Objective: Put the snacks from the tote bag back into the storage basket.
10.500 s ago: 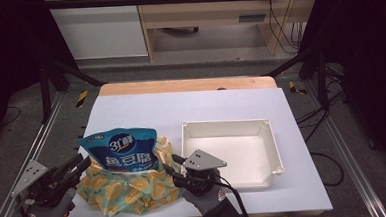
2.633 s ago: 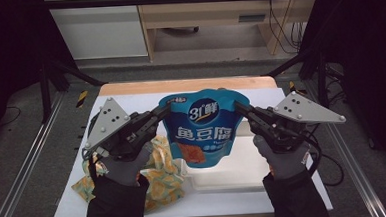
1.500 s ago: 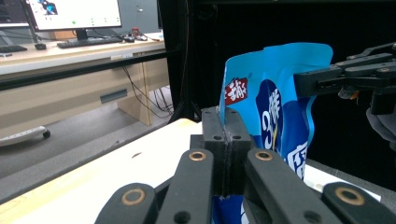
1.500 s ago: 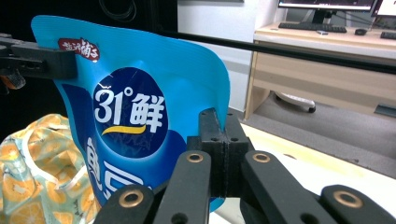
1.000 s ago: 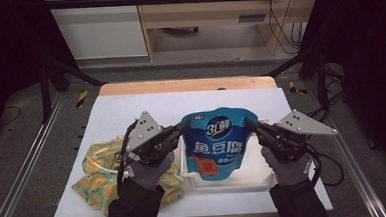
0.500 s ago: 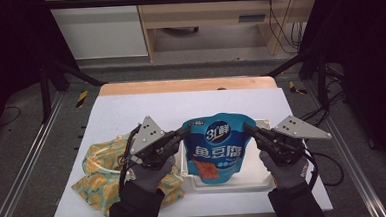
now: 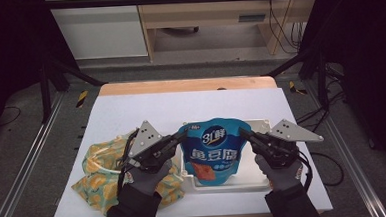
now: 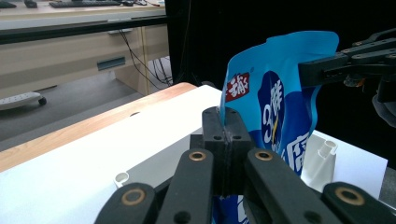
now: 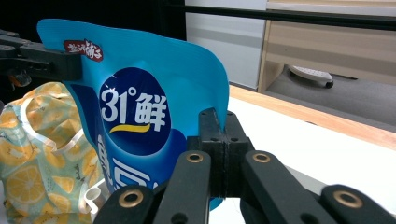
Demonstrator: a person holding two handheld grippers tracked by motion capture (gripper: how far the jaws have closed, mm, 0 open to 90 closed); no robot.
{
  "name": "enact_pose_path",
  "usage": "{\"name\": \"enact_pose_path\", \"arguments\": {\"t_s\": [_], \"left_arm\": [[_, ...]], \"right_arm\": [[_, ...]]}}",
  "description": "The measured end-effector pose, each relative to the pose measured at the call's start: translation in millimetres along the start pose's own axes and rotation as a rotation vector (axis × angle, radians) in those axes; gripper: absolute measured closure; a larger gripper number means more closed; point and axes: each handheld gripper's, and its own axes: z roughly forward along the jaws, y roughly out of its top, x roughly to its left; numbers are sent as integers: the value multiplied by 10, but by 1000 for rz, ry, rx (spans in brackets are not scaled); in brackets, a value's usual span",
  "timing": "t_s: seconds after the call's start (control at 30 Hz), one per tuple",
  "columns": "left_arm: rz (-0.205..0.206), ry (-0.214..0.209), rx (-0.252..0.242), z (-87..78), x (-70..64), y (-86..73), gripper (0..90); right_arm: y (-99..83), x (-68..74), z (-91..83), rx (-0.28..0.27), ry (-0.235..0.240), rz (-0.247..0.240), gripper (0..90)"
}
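High view: a blue snack pouch [image 7: 214, 152] hangs upright between the two claws, its long axis running top to bottom, lower end down inside the white tray [image 7: 262, 177] that sits on the table [image 7: 131, 111]. The left claw [image 7: 182, 135] grips the pouch's upper left corner and the right claw [image 7: 243, 133] grips the upper right corner, so the bag is stretched flat between them, printed face toward the person. Both claws sit level with each other, one on each side; neither is nearer. A yellow lemon-print bag [image 7: 102, 173] lies on the table just left of the tray, partly under the left hand [image 7: 147, 173]. Left gripper view: the left claw [image 8: 223, 133] is closed, jaws pressed together on the pouch's [image 8: 275, 116] edge; the pouch rises ahead and to the right, and the right claw [image 8: 308, 70] pinches its far top corner. A corner post of the tray [image 8: 324, 154] shows below the pouch. Right gripper view: the right claw [image 9: 219, 135] is likewise clamped on the pouch's [image 9: 140, 116] near edge, with the pouch spreading away to the left and the left claw [image 9: 74, 63] holding the far corner; the lemon-print bag [image 9: 32, 158] lies beyond and lower. Judgement: the pouch's base looks to be at or near the tray floor, though contact cannot be confirmed. The coming move likely turns on lowering straight down and laying the pouch along the tray before both claws let go.
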Motion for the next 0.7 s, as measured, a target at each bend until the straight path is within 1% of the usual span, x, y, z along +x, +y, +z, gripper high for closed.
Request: {"name": "enact_pose_path", "arguments": {"t_s": [0.27, 0.47, 0.63, 0.7], "left_arm": [[3, 3, 10, -9, -3, -62, 900], [-1, 3, 0, -23, -15, -86, 899], [-5, 6, -15, -35, -27, -118, 884], [-2, 9, -23, -38, -32, -133, 876]], "right_arm": [[-51, 6, 31, 10, 1, 2, 900], [-66, 18, 30, 3, 2, 0, 899], [-82, 21, 21, -5, 3, 8, 873], [-84, 24, 18, -6, -3, 0, 861]]}}
